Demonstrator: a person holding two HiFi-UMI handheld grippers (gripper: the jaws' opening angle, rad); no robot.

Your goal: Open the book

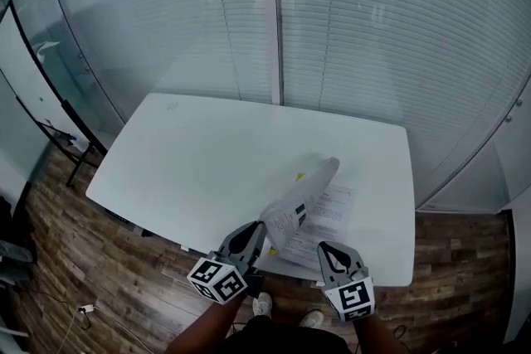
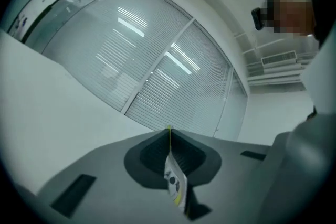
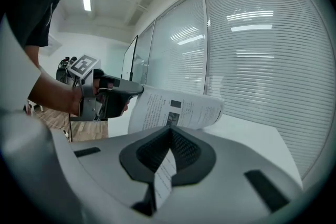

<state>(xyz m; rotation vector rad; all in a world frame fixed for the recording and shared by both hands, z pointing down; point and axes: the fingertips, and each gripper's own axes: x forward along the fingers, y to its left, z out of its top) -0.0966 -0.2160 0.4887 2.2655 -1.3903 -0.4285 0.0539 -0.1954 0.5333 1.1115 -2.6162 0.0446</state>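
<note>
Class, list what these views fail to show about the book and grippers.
- Head view: print on the book is too small to read.
- Head view: its gripped edges hide under the left gripper and right gripper.
- Left gripper view: only a sliver of page shows; the gripper body hides the rest.

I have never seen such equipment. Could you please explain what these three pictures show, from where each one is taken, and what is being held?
A person holds two hand tools, each with two jaws that pinch. The head view looks down on a white table with a book lying on it. The other two views come from a camera riding on each tool. The left gripper is shut on the book's lifted part, and the right gripper is shut on a printed page that lies flat. The book is partly open.
</note>
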